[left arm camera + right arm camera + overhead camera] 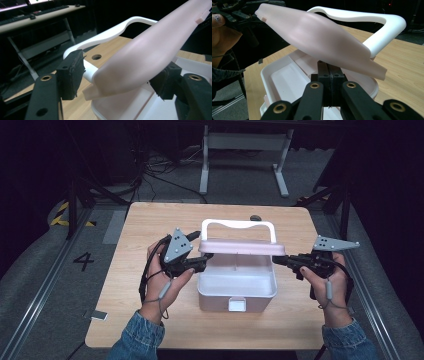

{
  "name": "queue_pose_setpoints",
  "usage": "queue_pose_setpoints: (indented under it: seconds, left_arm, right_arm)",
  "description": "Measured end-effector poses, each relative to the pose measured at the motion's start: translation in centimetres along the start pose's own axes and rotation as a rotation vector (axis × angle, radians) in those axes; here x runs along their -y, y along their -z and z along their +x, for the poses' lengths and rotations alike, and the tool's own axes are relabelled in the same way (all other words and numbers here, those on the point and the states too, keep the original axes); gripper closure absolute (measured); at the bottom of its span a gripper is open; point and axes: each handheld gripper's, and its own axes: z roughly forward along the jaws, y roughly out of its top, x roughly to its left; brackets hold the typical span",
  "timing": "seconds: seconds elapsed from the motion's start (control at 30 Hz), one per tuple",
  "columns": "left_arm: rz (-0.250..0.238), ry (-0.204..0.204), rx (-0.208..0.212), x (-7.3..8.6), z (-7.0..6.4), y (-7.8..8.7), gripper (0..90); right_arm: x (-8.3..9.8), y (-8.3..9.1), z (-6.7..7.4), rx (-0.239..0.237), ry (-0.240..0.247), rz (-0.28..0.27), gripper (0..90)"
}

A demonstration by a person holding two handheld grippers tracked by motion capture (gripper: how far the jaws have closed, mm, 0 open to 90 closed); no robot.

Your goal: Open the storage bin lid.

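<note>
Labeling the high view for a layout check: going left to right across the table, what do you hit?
Left hand → left claw → white box with pink lid raised → right claw → right hand.

A pale pink storage box [237,292] sits open at the centre of the frame, its white inside bare and a small white latch [237,304] on its near wall. Its pink lid [242,248] is raised, hanging roughly level above the back of the box, edge toward the camera. A white handle [238,225] stands up from the lid.
</note>
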Motion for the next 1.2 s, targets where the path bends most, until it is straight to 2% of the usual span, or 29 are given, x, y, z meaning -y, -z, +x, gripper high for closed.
queue_pose_setpoints:
  seconds: [0.2,0.37,0.67,0.73,0.83,0.97,1.2]
  left_arm:
    - [0.005,-0.016,0.022,-0.4,-0.1,-0.6,51.1]
    - [0.048,-0.082,0.007,-1.0,0.0,-0.6,57.8]
    - [0.065,-0.063,0.019,-1.7,1.0,-1.0,61.8]
    - [0.063,-0.033,0.030,-2.0,1.5,-1.2,62.6]
    - [0.067,-0.009,0.035,-2.3,2.1,-1.5,64.0]
    - [0.078,-0.005,0.043,-2.9,2.9,-2.1,65.3]
    - [0.097,-0.002,0.026,-3.7,4.2,-3.3,66.4]
  right_arm:
    - [0.0,0.1,0.0,0.001,-0.002,0.001,90.0]
    - [0.1,0.5,0.0,0.005,0.001,0.002,89.6]
    - [0.6,2.4,-0.4,0.047,-0.018,-0.011,88.1]
    - [0.9,2.9,-0.5,0.060,-0.028,-0.010,87.8]
    - [1.4,3.8,-0.6,0.081,-0.038,-0.015,87.5]
    - [1.9,5.2,-0.6,0.113,-0.052,-0.023,87.3]
    - [2.7,6.8,-0.6,0.159,-0.071,-0.029,86.9]
